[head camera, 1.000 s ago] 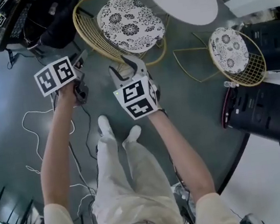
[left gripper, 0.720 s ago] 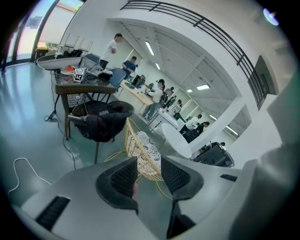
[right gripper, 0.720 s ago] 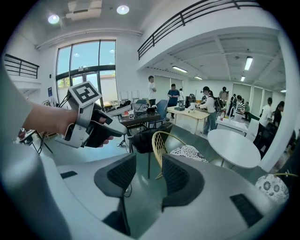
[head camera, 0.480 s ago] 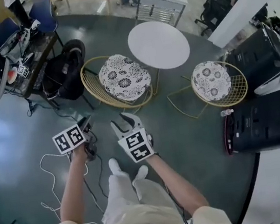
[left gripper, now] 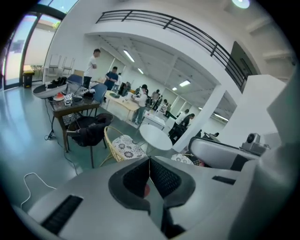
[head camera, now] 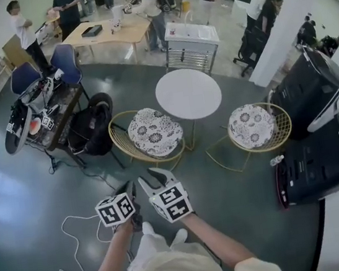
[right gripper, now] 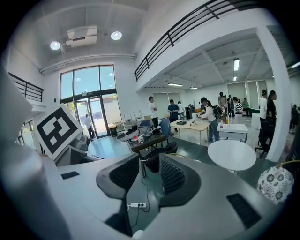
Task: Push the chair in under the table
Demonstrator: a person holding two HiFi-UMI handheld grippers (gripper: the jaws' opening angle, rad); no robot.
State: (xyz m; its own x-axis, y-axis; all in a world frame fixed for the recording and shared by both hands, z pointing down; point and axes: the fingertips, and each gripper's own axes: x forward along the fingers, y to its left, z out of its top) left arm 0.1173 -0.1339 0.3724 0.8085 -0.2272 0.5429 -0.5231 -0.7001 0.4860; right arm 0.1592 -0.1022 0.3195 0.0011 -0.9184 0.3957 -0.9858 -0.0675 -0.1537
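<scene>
A round white table (head camera: 187,95) stands mid-floor. Left of it is a gold wire chair (head camera: 154,132) with a floral cushion, its seat outside the tabletop; the left gripper view shows this chair (left gripper: 124,145) beyond the jaws. A second floral chair (head camera: 251,125) stands at the table's right. Both grippers are held up in the air, well short of the chairs, touching nothing. My left gripper (head camera: 130,187) (left gripper: 149,165) is closing, pads meeting with nothing between. My right gripper (head camera: 155,179) (right gripper: 149,174) is also closing, jaws still apart and empty.
A black bag rests on a dark chair (head camera: 93,127) beside a cluttered desk (head camera: 42,118) at the left. Big black cases (head camera: 324,147) stand at the right. A white cable (head camera: 76,229) lies on the floor. People gather round a wooden table (head camera: 111,28) behind.
The head view has lifted from the floor to the room. Both grippers have risen and come back from the left chair. The left jaws have closed; the right jaws have narrowed.
</scene>
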